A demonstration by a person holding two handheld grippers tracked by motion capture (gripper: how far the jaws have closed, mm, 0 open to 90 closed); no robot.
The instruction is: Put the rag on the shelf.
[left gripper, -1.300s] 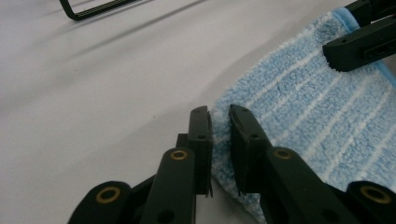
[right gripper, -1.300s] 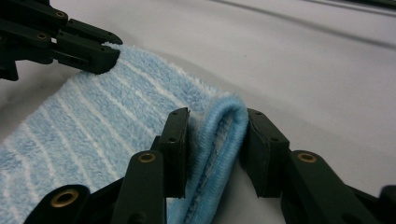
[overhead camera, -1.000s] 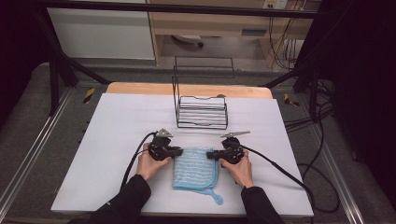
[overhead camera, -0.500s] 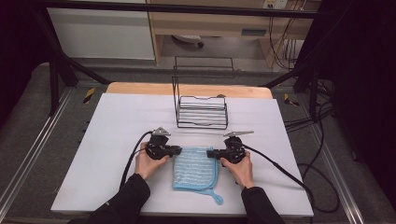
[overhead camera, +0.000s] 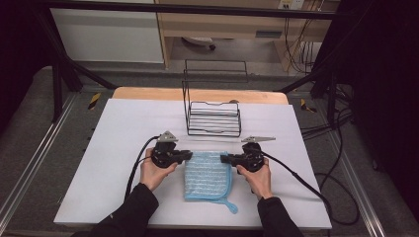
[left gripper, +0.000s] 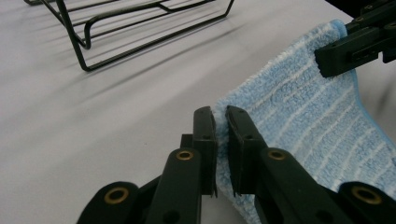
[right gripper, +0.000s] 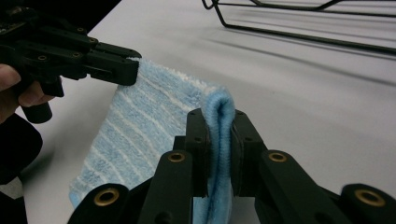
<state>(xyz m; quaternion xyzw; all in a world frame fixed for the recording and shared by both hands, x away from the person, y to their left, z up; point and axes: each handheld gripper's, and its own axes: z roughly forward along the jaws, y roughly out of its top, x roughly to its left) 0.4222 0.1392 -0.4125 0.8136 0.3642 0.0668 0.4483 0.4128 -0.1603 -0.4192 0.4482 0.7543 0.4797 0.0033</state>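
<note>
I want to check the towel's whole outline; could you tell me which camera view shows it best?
The high view: the whole blue towel lies flat on the table. The left gripper view shows one pinched corner; the right gripper view shows its folded edge clamped.

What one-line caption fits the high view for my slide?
Two hand-held grippers, left gripper and right gripper, pinch the far corners of a folded blue cloth before a wire rack.

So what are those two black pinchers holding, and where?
Both hold the blue cloth: left gripper pinches one far corner, right gripper the other.
</note>
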